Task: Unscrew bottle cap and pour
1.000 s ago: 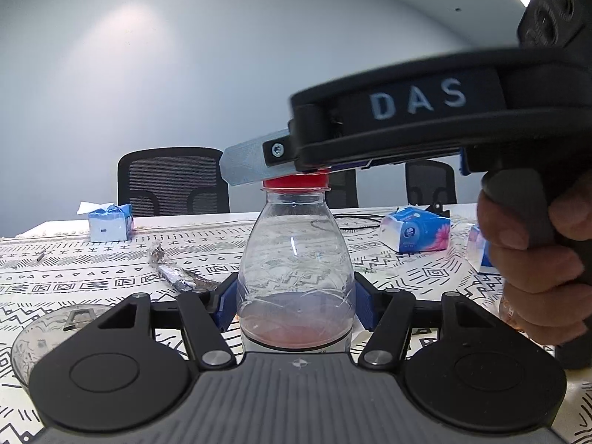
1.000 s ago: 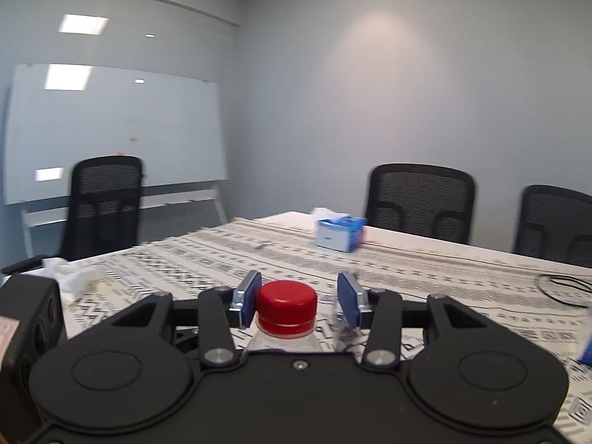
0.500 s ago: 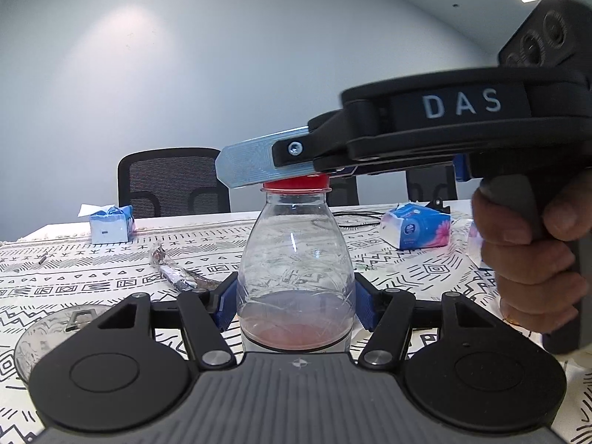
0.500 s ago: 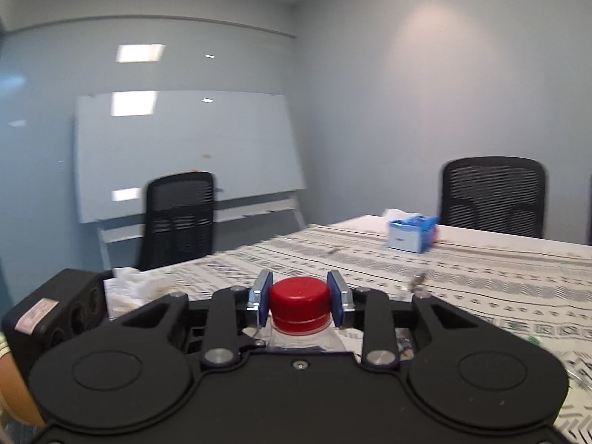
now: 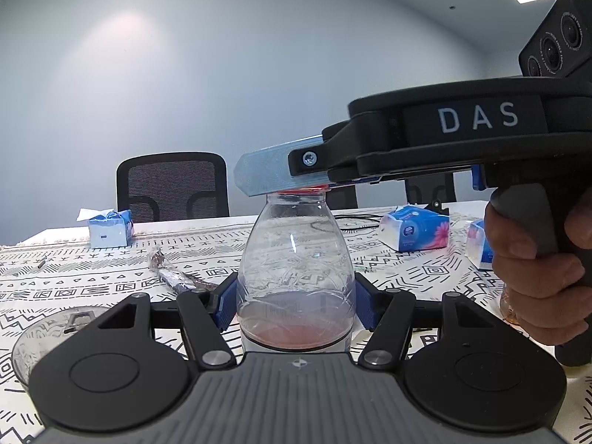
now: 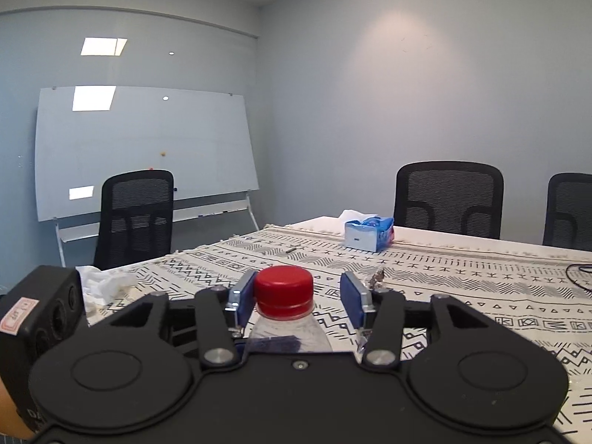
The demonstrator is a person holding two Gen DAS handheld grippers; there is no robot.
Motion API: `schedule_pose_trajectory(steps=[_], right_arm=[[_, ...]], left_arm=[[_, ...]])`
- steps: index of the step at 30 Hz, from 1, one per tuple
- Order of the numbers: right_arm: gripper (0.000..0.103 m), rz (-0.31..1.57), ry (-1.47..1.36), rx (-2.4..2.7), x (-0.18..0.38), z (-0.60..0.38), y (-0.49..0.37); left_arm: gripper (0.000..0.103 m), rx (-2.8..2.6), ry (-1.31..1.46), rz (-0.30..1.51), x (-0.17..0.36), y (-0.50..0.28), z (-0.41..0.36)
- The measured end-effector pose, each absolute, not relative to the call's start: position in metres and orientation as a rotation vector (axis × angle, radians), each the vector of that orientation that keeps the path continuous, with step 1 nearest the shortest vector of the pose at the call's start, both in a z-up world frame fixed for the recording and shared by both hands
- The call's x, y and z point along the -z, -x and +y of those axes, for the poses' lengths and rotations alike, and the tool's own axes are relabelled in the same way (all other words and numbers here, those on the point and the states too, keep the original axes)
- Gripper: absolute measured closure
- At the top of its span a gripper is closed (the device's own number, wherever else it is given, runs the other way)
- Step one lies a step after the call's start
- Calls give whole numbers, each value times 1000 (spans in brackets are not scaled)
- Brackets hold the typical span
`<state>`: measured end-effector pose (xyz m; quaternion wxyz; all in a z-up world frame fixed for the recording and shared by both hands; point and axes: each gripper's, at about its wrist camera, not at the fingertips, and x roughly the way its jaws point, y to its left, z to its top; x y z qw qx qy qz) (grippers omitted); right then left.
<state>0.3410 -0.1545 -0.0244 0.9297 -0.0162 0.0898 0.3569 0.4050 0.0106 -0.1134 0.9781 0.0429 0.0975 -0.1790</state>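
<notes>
The left gripper (image 5: 296,305) pinched the bottle (image 5: 296,277) upright on the table (image 5: 92,277) (pink liquid low inside). The right gripper (image 6: 298,298) straddled the red cap (image 6: 283,288), its jaws spread, a gap on the right side.

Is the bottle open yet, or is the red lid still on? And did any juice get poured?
Not open yet. Done: the left gripper is shut on the bottle, holding it upright. In hand: the right gripper sits open around the red cap, one pad close beside it, the other apart. The cap is on the neck. Left: grip, unscrew, then pour the reddish drink into the glass bowl.
</notes>
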Motion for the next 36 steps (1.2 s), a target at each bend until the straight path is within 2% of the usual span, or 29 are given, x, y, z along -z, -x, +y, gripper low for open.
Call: schedule_pose_trajectory(steps=[4, 6, 7, 8, 21, 22, 23, 24, 36], right_arm=[[48, 165, 110, -667, 23, -141, -335], [53, 161, 147, -646, 24, -133, -334], [58, 170, 159, -652, 26, -130, -335], [68, 180, 164, -667, 29, -128, -336], [67, 235, 63, -947, 29, -154, -366], [64, 247, 53, -944, 28, -154, -367], [54, 251, 51, -929, 27, -153, -365], [51, 241, 56, -916, 27, -153, -362], [48, 203, 105, -704, 21, -133, -345]], left_arm=[[44, 353, -87, 193, 113, -401, 9], [44, 351, -94, 190, 114, -399, 8], [44, 351, -95, 189, 114, -399, 8], [44, 351, -96, 188, 114, -398, 7], [44, 354, -111, 188, 112, -391, 7], [44, 354, -113, 186, 112, -390, 6], [44, 353, -114, 185, 112, -388, 6], [44, 352, -113, 186, 112, -387, 6], [44, 338, -105, 184, 110, -381, 6]])
